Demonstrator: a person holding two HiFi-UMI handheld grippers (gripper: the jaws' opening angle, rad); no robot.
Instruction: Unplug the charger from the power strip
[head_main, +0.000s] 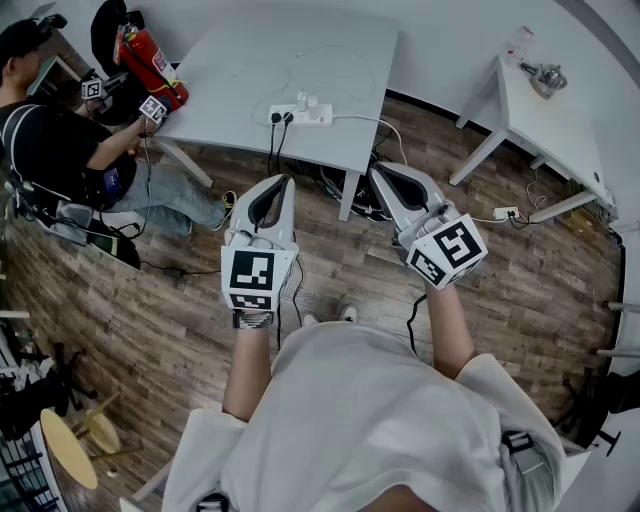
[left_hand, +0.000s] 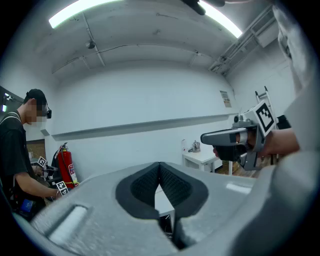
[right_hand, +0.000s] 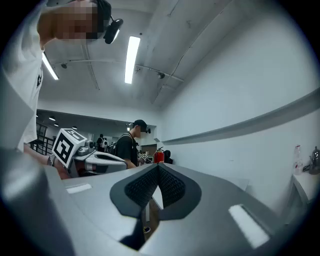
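In the head view a white power strip (head_main: 300, 115) lies near the front edge of the grey table (head_main: 230, 70). A white charger (head_main: 306, 102) stands plugged into it, and black plugs (head_main: 281, 118) sit at its left end with cords hanging off the table. My left gripper (head_main: 284, 180) and right gripper (head_main: 377, 170) hover over the wooden floor, short of the table, both pointing at it. Each is shut with nothing between its jaws. The left gripper view shows its pads (left_hand: 172, 187) meeting, with the right gripper (left_hand: 207, 137) off to the side.
A seated person (head_main: 60, 150) holds another pair of grippers at the table's left corner, beside a red fire extinguisher (head_main: 150, 60). A second white table (head_main: 550, 110) stands at the right. Cables (head_main: 350, 195) lie under the grey table. A round stool (head_main: 70, 445) sits at lower left.
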